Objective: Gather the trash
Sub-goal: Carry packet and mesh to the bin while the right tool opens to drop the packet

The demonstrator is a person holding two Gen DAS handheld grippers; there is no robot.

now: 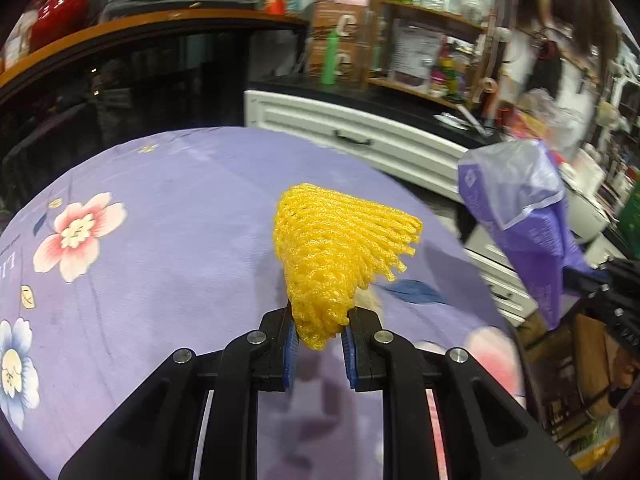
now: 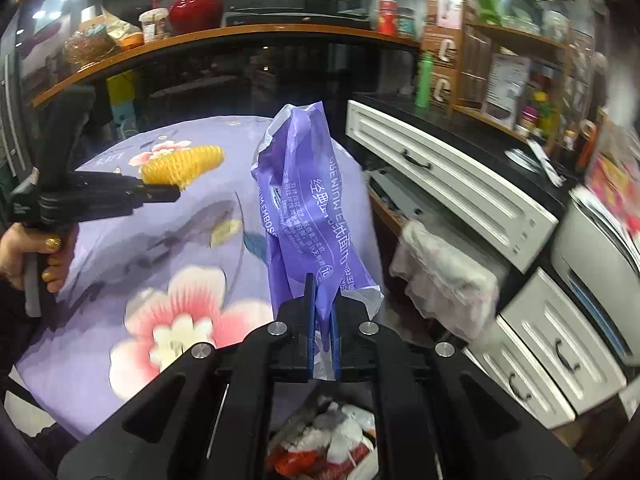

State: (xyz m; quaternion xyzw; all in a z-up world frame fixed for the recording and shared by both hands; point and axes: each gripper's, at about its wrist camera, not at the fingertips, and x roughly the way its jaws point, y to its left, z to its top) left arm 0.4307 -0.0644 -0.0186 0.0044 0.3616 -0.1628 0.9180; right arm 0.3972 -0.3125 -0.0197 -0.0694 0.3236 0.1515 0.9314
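My left gripper (image 1: 319,334) is shut on a yellow foam fruit net (image 1: 340,252) and holds it up above the purple floral tablecloth (image 1: 160,240). The net also shows in the right wrist view (image 2: 184,164), clamped in the left gripper (image 2: 168,190). My right gripper (image 2: 323,332) is shut on a purple plastic wrapper (image 2: 304,208) that stands up from its jaws, past the table's right edge. The wrapper shows at the right of the left wrist view (image 1: 520,216). A trash bin (image 2: 332,444) with crumpled waste sits directly below the right gripper.
White drawer cabinets (image 2: 448,176) with a black countertop stand right of the table. A pale cloth (image 2: 444,280) hangs off an open drawer. Wooden shelves (image 2: 500,40) with bottles and boxes line the back. A red vase (image 2: 196,4) stands on the curved counter.
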